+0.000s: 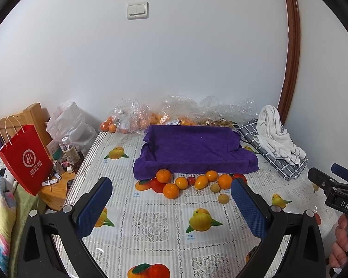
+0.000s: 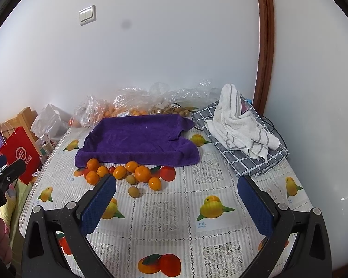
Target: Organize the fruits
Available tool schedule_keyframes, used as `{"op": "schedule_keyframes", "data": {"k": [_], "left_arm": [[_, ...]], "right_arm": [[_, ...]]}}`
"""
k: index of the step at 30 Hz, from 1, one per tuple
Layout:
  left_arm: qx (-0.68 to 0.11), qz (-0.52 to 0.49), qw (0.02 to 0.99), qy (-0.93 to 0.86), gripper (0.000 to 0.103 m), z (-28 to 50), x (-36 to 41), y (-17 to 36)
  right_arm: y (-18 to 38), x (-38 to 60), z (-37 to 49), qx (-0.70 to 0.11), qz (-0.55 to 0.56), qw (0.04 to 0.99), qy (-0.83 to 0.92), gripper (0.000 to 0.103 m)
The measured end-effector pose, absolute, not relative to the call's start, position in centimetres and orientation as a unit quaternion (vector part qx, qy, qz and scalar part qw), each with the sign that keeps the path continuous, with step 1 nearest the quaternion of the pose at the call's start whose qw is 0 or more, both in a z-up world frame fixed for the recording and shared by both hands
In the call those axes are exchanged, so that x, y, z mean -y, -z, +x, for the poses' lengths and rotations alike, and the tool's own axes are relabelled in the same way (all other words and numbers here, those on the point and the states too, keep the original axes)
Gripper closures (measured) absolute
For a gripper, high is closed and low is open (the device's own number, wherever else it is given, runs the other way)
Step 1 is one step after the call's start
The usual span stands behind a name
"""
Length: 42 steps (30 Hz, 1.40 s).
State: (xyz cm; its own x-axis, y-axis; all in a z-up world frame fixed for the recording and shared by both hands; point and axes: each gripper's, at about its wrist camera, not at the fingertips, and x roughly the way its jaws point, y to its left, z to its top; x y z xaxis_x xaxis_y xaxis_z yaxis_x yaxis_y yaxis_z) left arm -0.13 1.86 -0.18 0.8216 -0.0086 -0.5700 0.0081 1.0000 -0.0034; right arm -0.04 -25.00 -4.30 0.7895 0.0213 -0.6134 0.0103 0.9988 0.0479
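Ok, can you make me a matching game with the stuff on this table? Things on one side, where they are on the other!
Things:
1. purple towel
2. oranges
3. white striped cloth
4. red paper bag

Places:
A. piled on the grey checked cloth
B. beside the table's left edge
C. spread in the middle of the table
D. clustered along the towel's near edge

Pairs: 1-C, 2-D, 3-A, 4-B

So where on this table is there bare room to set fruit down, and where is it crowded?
Free: the inside of the purple towel-lined tray, and the tablecloth between the open grippers and the loose oranges. Also the strip between the tray and the grey checked cloth. Crowded: the tray's front edge, and the back wall with plastic bags of fruit.
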Motion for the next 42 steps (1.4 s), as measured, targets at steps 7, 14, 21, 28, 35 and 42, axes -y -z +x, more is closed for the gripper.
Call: {"op": "schedule_keyframes", "data": {"k": [7, 14, 21, 28, 35, 42], "left_arm": [[-0.297, -0.002, 0.955, 0.005, 0.000, -0.2, -2.0, 0.2], [-0.290, -0.007, 0.957, 0.010, 0.000, -0.7, -2.0, 0.2], [-0.288, -0.007, 0.957, 0.012, 0.000, -1.0, -2.2, 0.2], [-0.282, -0.005, 0.959, 0.011, 0.000, -1.5, -2.4, 0.0], [-0.277, -0.018, 0.961, 0.010, 0.000, -1.7, -3.1, -0.1], [-0.276, -0.025, 0.961, 0.005, 0.000, -1.7, -4.3, -0.1]], "right_arm": [[4.1, 25.0, -0.2, -0.322, 0.023, 0.947, -0.004, 0.000], [3.9, 24.9, -0.4, -0.320, 0.027, 0.947, -0.010, 0.000], [3.9, 24.6, -0.4, -0.319, 0.025, 0.947, -0.012, 0.000], [3.7, 24.2, -0.4, -0.314, 0.030, 0.949, -0.017, 0.000], [3.3, 23.2, -0.4, -0.305, 0.009, 0.952, -0.021, 0.000], [3.5, 22.1, -0.5, -0.308, -0.007, 0.951, -0.031, 0.001]]}}
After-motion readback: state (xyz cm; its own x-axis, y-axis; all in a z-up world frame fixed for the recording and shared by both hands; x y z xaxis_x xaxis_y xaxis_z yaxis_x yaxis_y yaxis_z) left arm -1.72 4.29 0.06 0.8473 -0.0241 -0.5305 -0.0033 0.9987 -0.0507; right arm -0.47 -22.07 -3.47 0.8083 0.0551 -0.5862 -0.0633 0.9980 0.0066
